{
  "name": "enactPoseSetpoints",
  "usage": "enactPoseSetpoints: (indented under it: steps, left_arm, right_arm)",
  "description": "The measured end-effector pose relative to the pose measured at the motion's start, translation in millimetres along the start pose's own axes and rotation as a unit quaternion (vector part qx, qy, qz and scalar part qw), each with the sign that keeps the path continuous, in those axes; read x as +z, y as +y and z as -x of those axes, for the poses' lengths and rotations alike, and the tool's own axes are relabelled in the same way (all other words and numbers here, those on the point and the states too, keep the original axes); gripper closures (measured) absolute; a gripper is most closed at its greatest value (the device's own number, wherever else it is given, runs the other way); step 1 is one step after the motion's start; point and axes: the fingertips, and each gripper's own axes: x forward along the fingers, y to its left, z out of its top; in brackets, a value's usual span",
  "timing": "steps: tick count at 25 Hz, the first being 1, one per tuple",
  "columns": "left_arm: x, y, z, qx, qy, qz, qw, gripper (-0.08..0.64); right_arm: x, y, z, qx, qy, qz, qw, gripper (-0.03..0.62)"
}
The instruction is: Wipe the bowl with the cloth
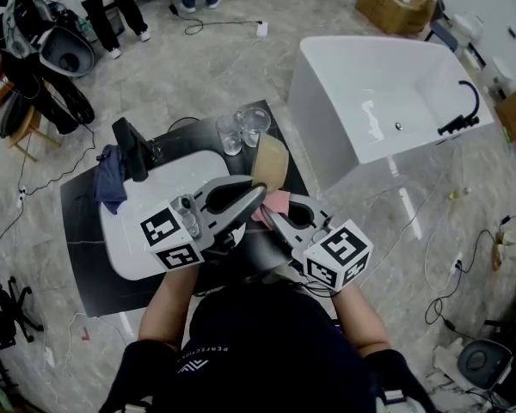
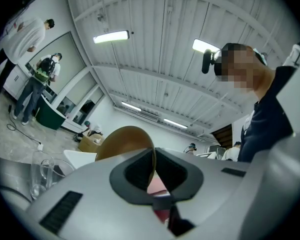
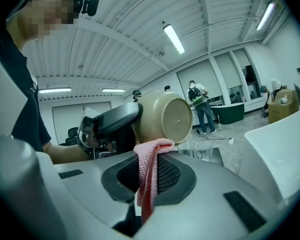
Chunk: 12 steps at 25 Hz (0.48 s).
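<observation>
One bowl (image 1: 271, 160) in left hand-held gripper (image 1: 256, 194), cloth (image 3: 150, 154) in right hand-held gripper (image 3: 149, 178)

The bowl (image 3: 166, 117) is tan and smooth, with a flat round base. It is raised off the tabletop and tipped onto its side, its thin rim pinched between the closed jaws of the left gripper (image 2: 154, 156). The cloth (image 3: 149, 170) is pink and knitted, bunched into a narrow fold and clamped in the right gripper (image 3: 147, 160). Its upper end reaches the bowl's lower outer wall.
</observation>
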Motion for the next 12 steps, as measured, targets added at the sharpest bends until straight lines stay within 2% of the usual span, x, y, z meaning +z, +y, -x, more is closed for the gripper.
enactPoseSetpoints:
  steps: [3,7,12]
  left_arm:
    - [-6,5,3,0.022,0.014,-0.003,0.9997,0.54]
    - [-14,9,5,0.046,0.036,-0.027,0.998,0.54]
    - [-14,19,13,0.08,0.039,-0.051,0.9947,0.54]
  right_arm:
    - [1,5,2,0.006,-0.002,0.005,1.0,0.549]
    - [4,6,3,0.009,-0.003,0.01,1.0,0.549]
    - [8,6,2,0.011,-0.011,0.013,1.0,0.549]
